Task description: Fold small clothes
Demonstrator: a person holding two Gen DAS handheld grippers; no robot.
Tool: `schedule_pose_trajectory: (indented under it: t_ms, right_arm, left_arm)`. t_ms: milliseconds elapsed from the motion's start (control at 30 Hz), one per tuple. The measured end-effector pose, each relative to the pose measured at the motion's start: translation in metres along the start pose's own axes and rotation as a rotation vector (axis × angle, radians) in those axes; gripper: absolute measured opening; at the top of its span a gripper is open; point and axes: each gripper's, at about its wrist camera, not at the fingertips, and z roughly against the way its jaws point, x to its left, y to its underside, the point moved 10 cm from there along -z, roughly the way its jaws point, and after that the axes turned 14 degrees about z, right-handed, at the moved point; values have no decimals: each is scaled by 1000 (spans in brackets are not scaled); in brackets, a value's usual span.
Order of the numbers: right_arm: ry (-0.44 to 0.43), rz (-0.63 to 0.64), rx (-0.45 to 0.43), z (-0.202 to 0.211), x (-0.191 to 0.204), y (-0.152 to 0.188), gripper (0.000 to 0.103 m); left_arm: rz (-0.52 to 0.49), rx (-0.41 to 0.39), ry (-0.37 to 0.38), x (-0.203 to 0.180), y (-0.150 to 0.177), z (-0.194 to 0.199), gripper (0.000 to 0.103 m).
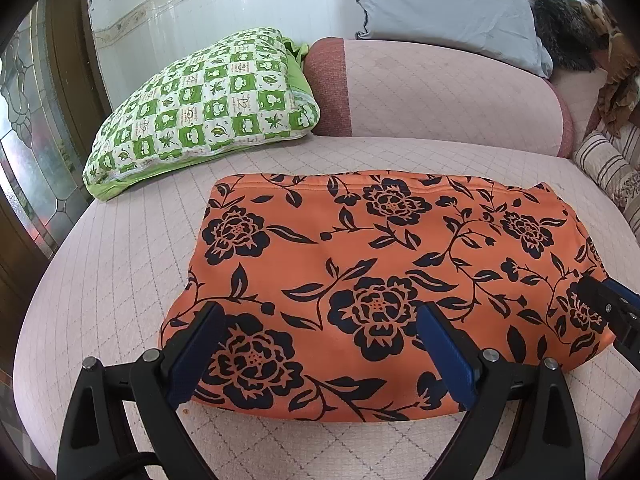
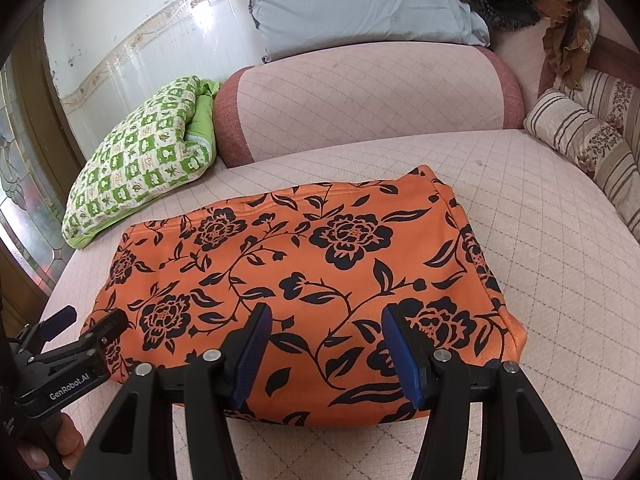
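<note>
An orange garment with black flowers (image 1: 360,264) lies folded into a flat rectangle on the pink quilted sofa seat (image 1: 120,280). My left gripper (image 1: 320,316) hovers over its near left part. Its blue-padded fingers (image 1: 200,344) stand wide apart and pinch nothing. In the right wrist view the same garment (image 2: 320,248) fills the middle. My right gripper (image 2: 326,314) is open above its near edge, pads apart and free of the cloth. Each gripper shows in the other's view: the right gripper (image 1: 600,292) at the garment's right end, the left gripper (image 2: 94,320) at its left end.
A green-and-white checked pillow (image 1: 200,104) lies at the back left by a glass door (image 1: 24,160). The sofa backrest (image 1: 440,88) carries a grey pillow (image 1: 440,4). Striped cushions (image 2: 580,140) and brown cloth (image 2: 568,28) sit at the right. A hand (image 2: 44,444) holds the left gripper.
</note>
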Motion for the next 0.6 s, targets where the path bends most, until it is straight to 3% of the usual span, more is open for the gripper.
schedule_pose_trajectory:
  t_ms: [600]
  right_arm:
    - [-4,9,8,-4,3,2,61]
  left_arm:
    - [10,10,-11,2,1,-3,96]
